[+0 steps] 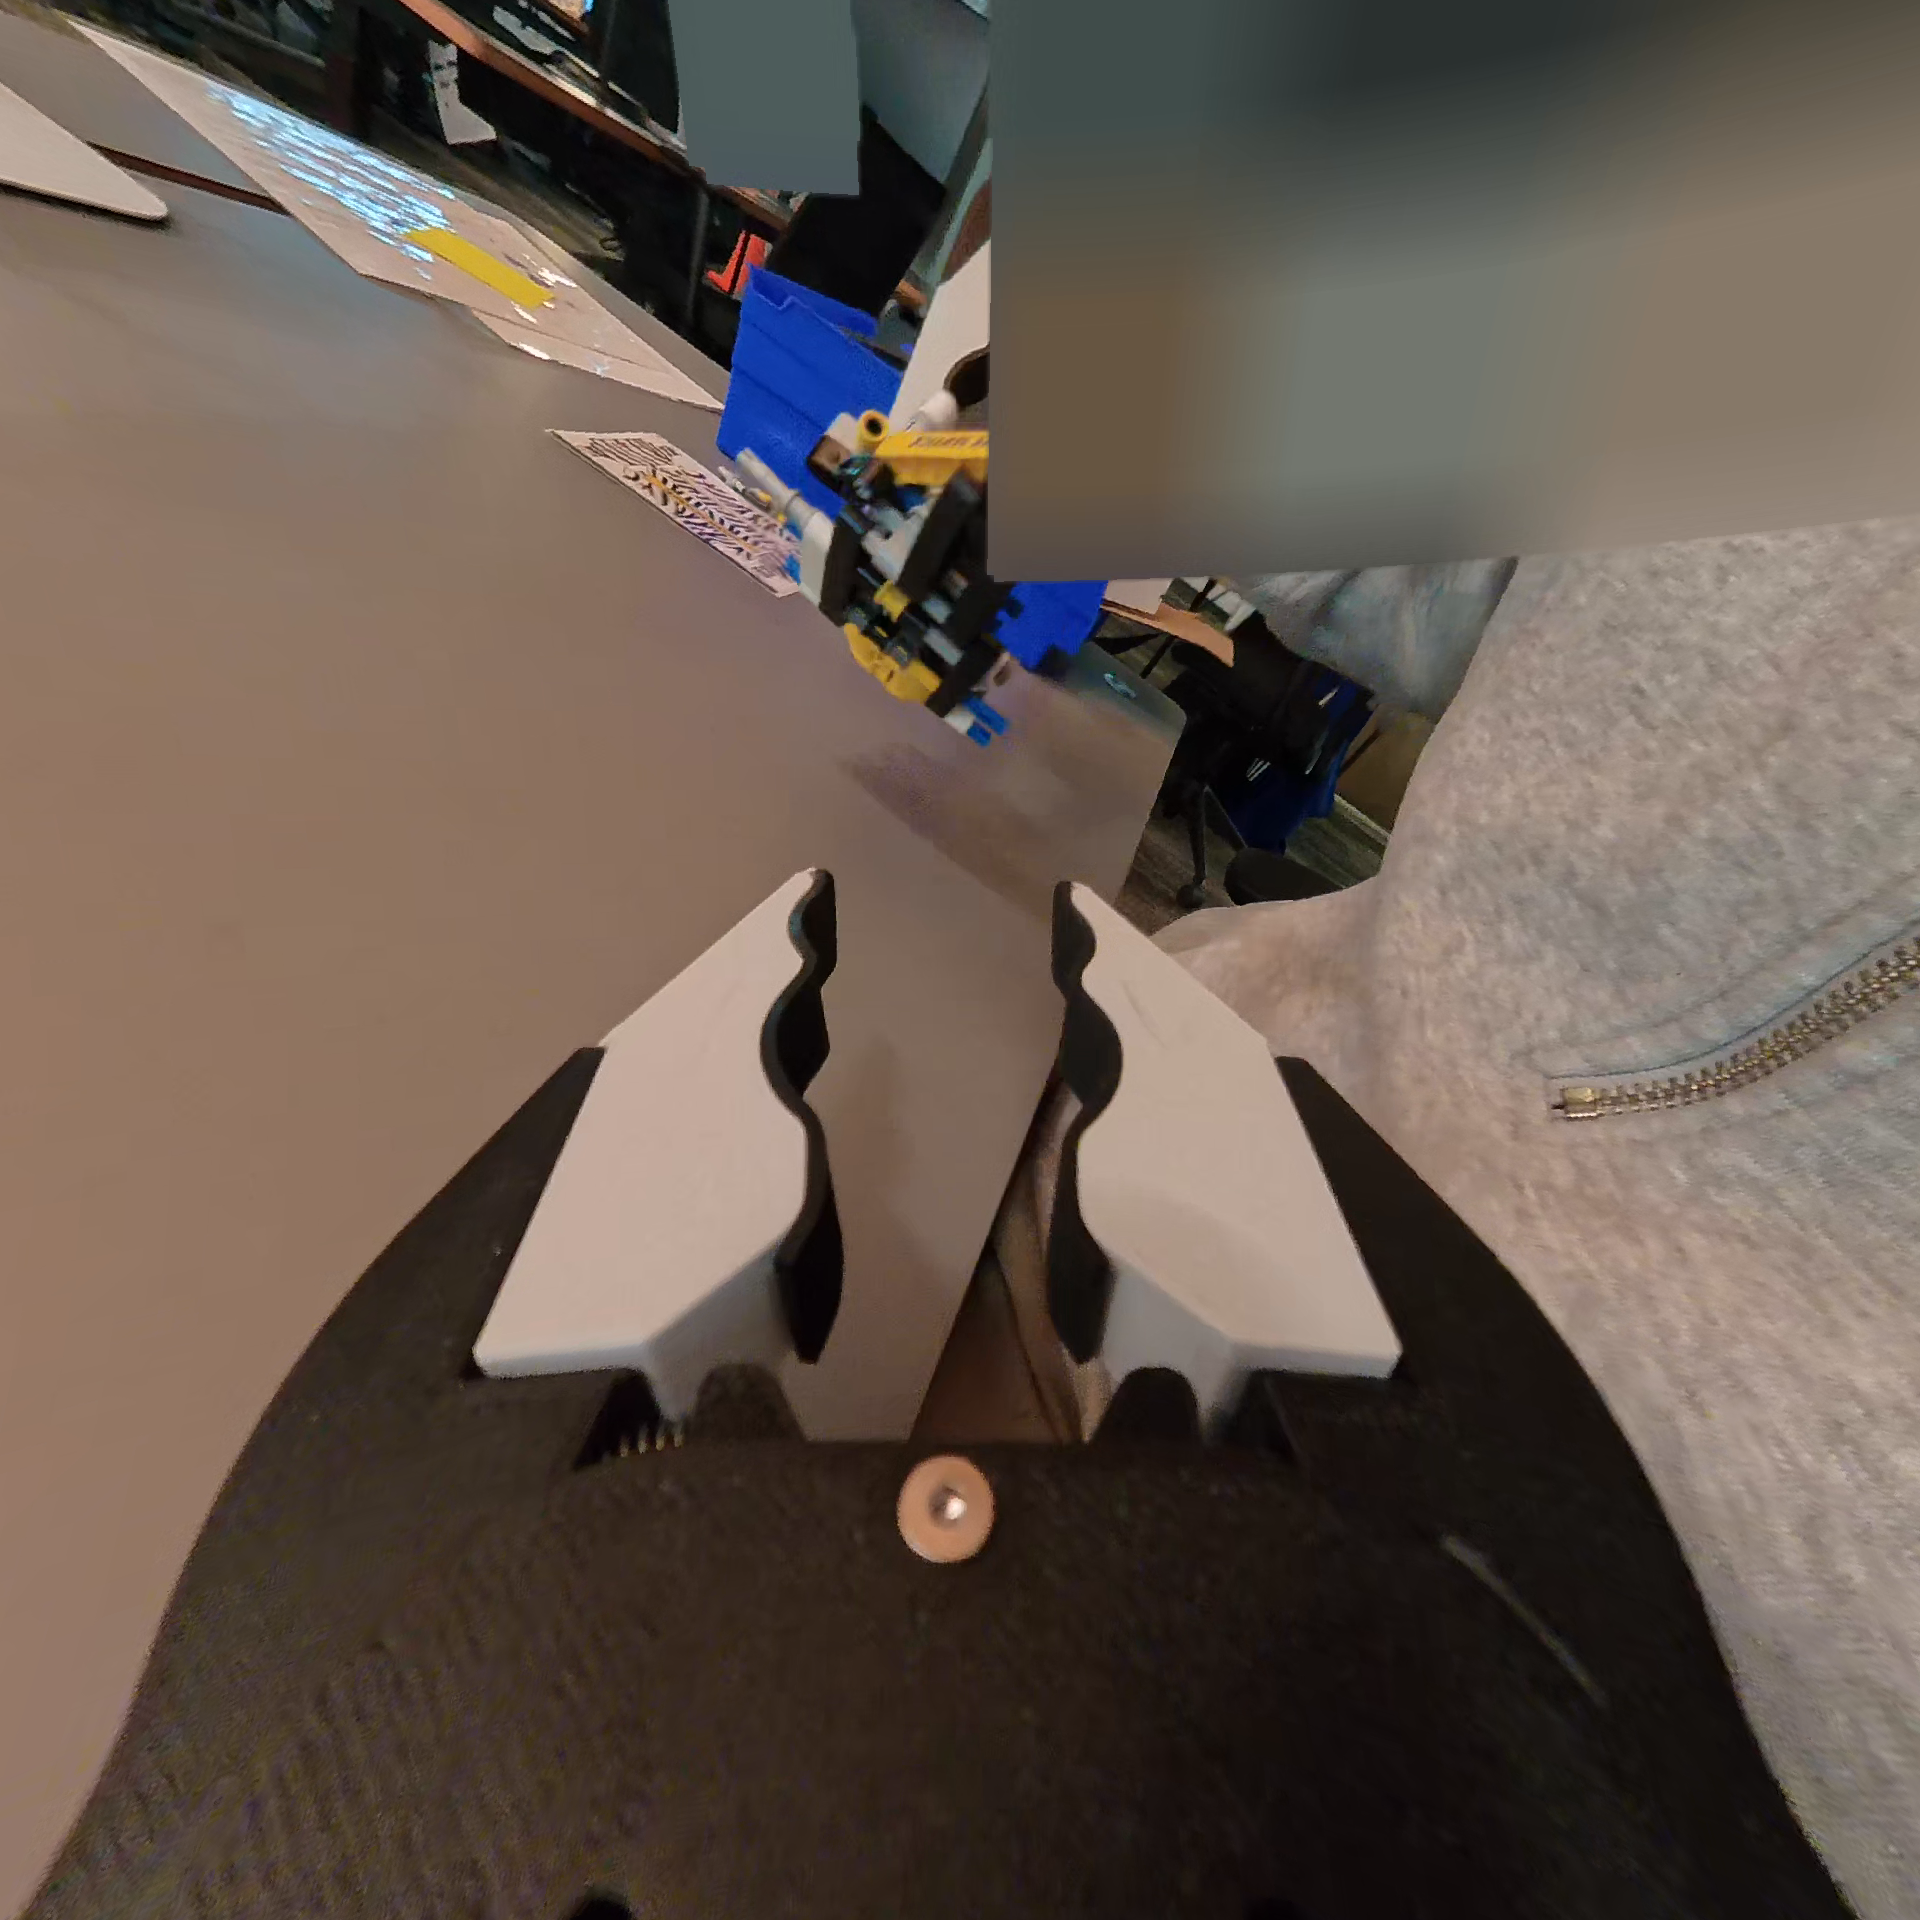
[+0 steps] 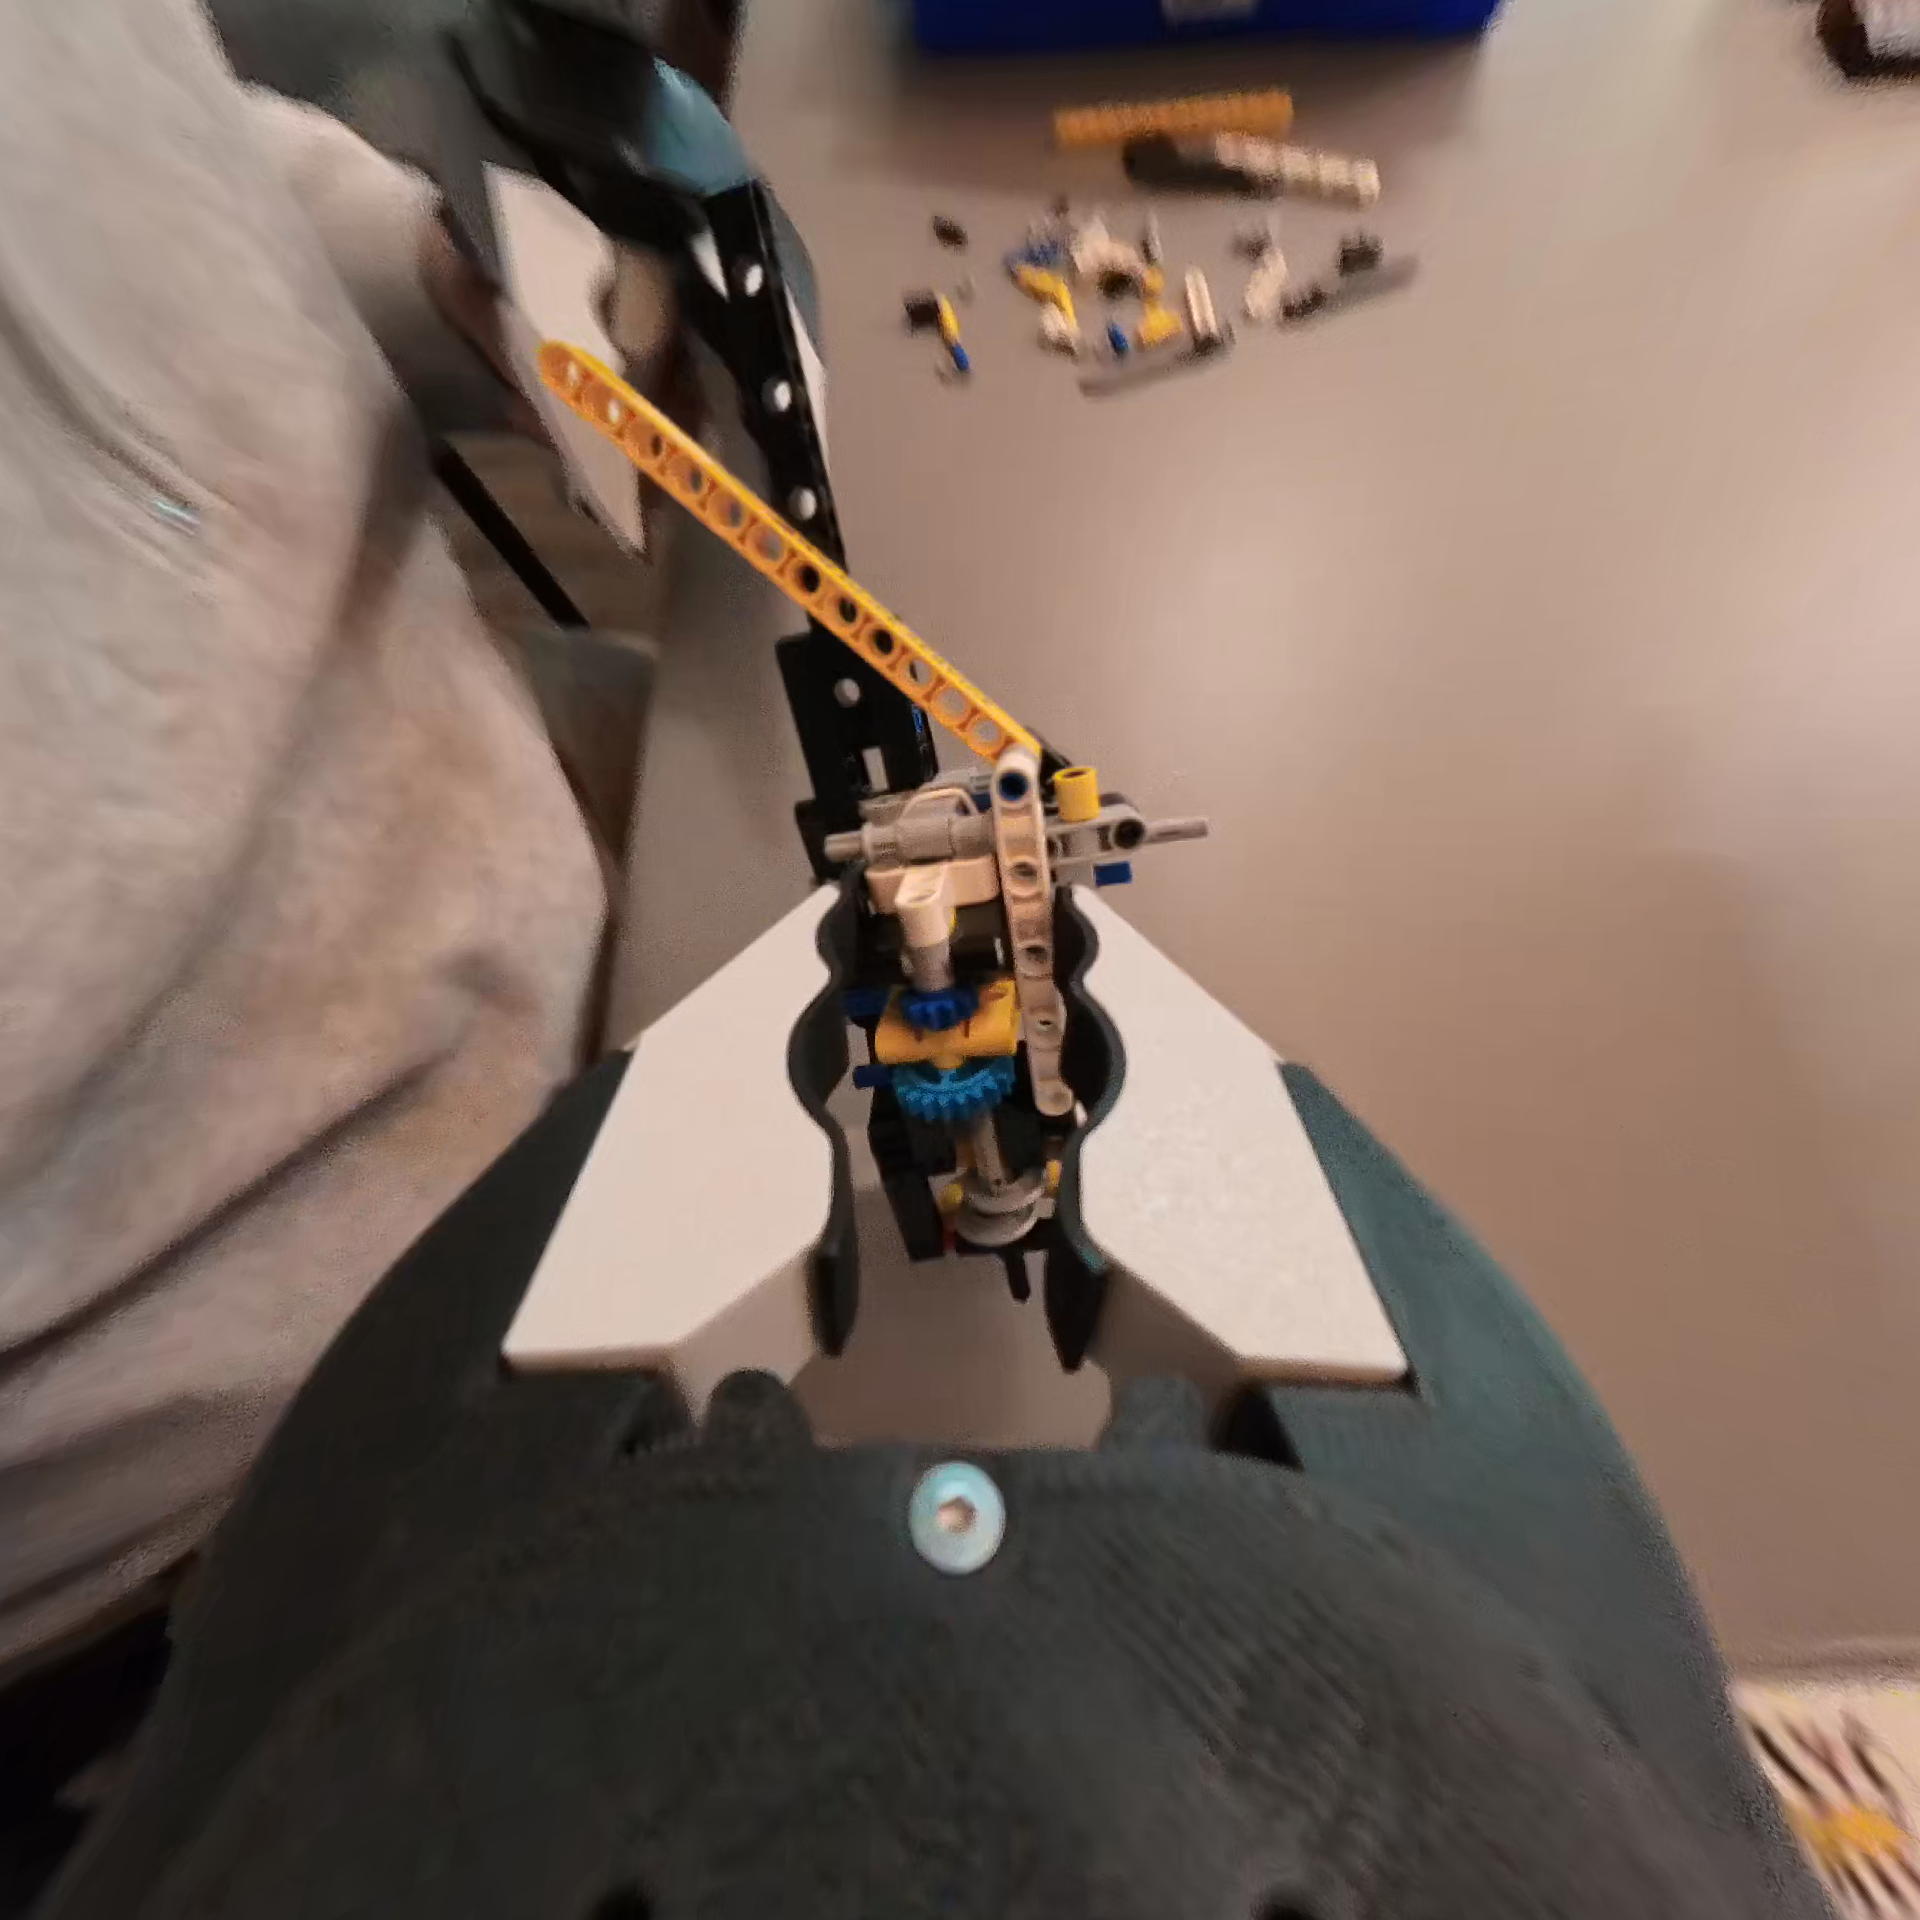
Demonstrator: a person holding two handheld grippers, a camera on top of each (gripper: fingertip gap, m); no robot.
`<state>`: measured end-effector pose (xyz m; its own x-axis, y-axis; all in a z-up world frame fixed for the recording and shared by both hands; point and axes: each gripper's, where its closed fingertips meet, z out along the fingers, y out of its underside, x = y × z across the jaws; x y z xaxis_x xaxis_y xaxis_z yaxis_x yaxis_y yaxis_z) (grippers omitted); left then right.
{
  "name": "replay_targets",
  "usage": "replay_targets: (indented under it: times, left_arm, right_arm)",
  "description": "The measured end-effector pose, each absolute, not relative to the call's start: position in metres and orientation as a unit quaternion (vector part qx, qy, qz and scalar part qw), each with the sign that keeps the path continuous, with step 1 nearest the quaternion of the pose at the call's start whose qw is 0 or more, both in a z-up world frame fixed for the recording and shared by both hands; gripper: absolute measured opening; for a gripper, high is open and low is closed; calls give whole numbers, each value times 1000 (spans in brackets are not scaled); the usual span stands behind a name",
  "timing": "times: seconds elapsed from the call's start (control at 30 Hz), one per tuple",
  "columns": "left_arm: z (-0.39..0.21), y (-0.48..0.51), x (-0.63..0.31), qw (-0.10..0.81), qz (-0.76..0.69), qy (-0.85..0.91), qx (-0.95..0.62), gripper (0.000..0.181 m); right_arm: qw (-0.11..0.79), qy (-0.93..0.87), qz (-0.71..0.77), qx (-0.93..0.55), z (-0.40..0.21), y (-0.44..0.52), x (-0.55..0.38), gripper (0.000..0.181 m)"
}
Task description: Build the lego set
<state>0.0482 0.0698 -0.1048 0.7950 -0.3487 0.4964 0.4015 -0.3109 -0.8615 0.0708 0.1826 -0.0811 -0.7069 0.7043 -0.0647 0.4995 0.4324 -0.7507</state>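
My right gripper (image 2: 951,914) is shut on a part-built lego model (image 2: 961,997) of black, grey, tan, yellow and blue pieces with blue gears. A long yellow holed beam (image 2: 779,551) and a black beam (image 2: 774,364) stick out from it, away from me and to the left. The same model (image 1: 904,582) shows far off in the left wrist view, held above the table. My left gripper (image 1: 943,904) is open and empty, low over the grey table (image 1: 364,779) near its edge.
Several loose lego pieces (image 2: 1132,281) and a yellow beam (image 2: 1174,114) lie on the table beyond the model. A blue bin (image 1: 800,384) stands at the back. Printed sheets (image 1: 686,499) lie on the table. A person's grey zipped sweater (image 1: 1610,1039) fills the right side. Tip to tip, the grippers are about 12 centimeters apart.
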Motion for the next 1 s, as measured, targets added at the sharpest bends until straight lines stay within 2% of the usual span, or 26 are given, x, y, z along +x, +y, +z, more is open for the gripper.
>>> replay_targets:
  times: [0.17,0.47,0.77,1.0]
  left_arm:
    - [-105,71,41,590,-316,-36,-742,40]
    - [-104,70,36,593,-318,-45,-738,40]
    - [-103,69,34,596,-320,-49,-735,40]
    - [-105,70,37,592,-314,-44,-741,40]
  right_arm:
    - [143,-867,204,-432,-119,247,61,37]
    - [66,-888,122,-439,-147,250,55,37]
    - [35,-890,99,-443,-163,248,48,37]
    - [60,-875,140,-459,-148,246,50,39]
